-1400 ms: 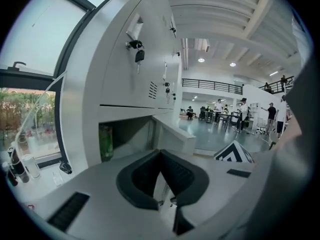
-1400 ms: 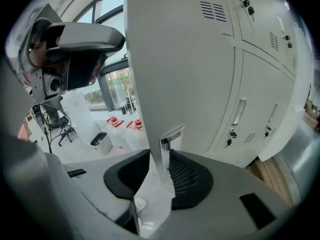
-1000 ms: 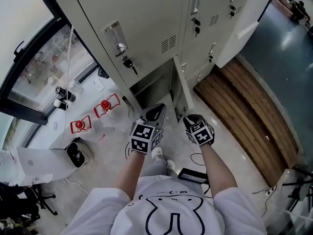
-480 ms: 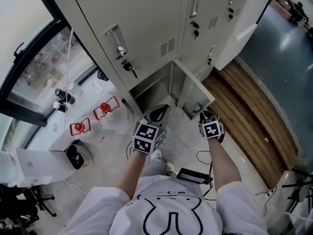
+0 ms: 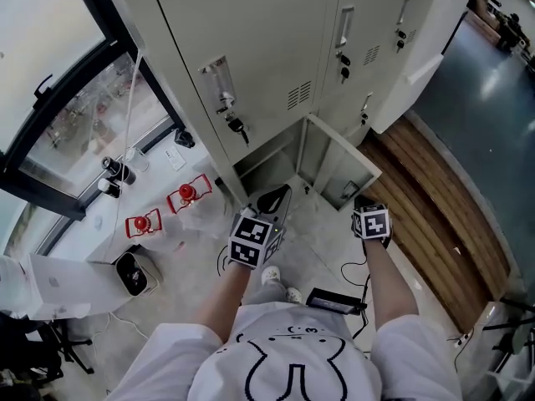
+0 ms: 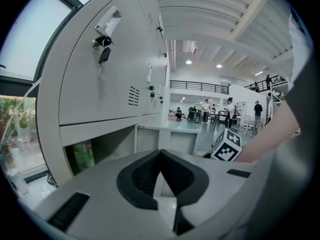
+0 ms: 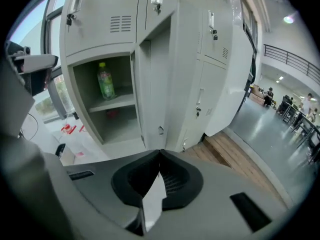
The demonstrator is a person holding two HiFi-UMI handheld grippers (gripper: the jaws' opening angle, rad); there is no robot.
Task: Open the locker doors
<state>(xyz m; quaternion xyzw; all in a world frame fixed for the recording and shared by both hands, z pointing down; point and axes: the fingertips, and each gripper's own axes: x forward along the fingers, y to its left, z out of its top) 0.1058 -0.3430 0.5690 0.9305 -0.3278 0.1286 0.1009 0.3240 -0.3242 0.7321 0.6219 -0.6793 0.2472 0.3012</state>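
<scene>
The pale grey lockers [image 5: 267, 48] fill the top of the head view. The bottom left locker's door [image 5: 341, 167] stands swung wide, and a green bottle [image 7: 105, 80] stands on a shelf in its compartment [image 5: 267, 164]. A key [image 5: 236, 125] hangs in the shut door above it. My right gripper [image 5: 362, 200] is just below the open door's outer edge and apart from it. Its jaws have just closed, with nothing between them. In front of the open compartment, my left gripper [image 5: 274, 197] is shut and empty.
Two red objects [image 5: 188, 195] and a black device [image 5: 134, 272] lie on the floor at the left, below a window [image 5: 75, 115]. A black box with cables [image 5: 334, 301] is by my feet. Wooden decking [image 5: 426, 199] runs at the right, under another open white door [image 5: 418, 40].
The bottom locker door has swung from nearly edge-on to wide open. My right gripper moved right with it and now sits off the door. The left gripper stayed put.
</scene>
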